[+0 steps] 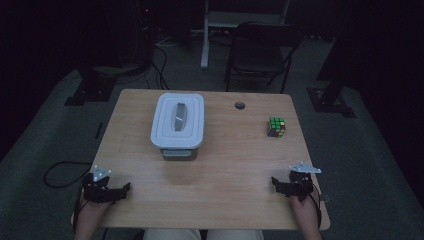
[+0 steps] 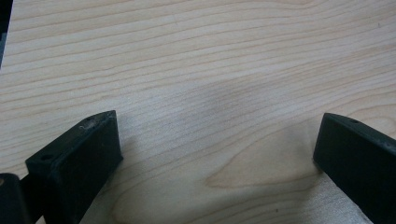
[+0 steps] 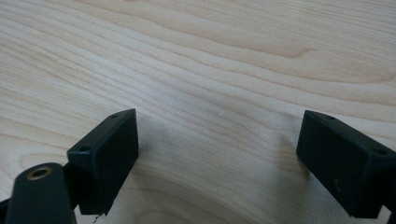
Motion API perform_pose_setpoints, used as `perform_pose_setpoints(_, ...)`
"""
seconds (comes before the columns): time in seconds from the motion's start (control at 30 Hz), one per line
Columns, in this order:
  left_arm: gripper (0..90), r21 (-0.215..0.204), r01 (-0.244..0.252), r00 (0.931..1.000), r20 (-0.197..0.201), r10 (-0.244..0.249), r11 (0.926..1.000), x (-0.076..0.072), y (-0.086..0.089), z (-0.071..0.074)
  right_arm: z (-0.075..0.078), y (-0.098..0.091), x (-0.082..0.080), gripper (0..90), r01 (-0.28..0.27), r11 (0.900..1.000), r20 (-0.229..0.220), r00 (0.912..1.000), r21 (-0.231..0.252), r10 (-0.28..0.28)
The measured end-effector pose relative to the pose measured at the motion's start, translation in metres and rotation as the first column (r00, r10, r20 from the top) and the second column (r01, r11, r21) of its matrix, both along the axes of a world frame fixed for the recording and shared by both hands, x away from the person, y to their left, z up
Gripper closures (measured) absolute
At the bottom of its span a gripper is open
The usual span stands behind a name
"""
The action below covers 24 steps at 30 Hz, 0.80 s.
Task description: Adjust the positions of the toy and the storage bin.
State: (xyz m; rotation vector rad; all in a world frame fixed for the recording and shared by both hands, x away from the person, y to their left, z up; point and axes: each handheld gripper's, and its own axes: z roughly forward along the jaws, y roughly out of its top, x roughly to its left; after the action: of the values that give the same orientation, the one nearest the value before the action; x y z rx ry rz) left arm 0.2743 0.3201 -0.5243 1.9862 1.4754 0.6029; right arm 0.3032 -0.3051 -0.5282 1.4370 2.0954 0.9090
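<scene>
While both grippers rest at the near edge of the table, nothing is yet in hand. At the left corner, the left gripper lies low on the wood with its jaws spread wide and empty; the left gripper view shows bare, pale grain between two blocky matte-black jaws. Left of centre and farther back stands the box, a grey rounded-rectangular tub closed by a white snap-on lid with a flat handle recessed in its top. It sits well apart from both grippers. To its right lies a small round hole in the tabletop, then a cube of glossy coloured tiles near the right edge. At the right corner, the right gripper likewise stands open over bare wood.

Likely hazards: smooth plastic may slip from hard jaws; lifting the lid by one side could drag or tip the light box unless the other gripper steadies it; the cube, pinched off-centre, may twist or skid off the nearby edge.
</scene>
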Motion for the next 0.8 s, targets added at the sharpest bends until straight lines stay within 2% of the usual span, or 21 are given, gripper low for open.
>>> perform_pose_setpoints(0.43, 1.5, 0.0, -0.02, 0.9998, -0.002, 0.02, 0.9998, -0.0004, -0.0022, 0.0002, 0.0001, 0.0, 0.0001, 12.7, 0.003, 1.0, -0.002, 1.0, -0.001, -0.003)
perform_pose_setpoints(0.7, 1.4, 0.0, -0.009, 1.0, -0.003, 0.009, 1.0, -0.0005, -0.0038, 0.0003, 0.0003, 0.0053, 0.0015, 12.6, 0.054, 0.9986, -0.005, 0.9985, 0.002, -0.054)
perform_pose_setpoints(0.8, 1.5, -0.005, 0.014, 0.9999, -0.002, -0.014, 0.9999, 0.0016, -0.0044, 0.0004, 0.0003, 0.0087, 0.0047, 12.6, 0.055, 0.9985, -0.003, 0.9985, 0.0, -0.055)
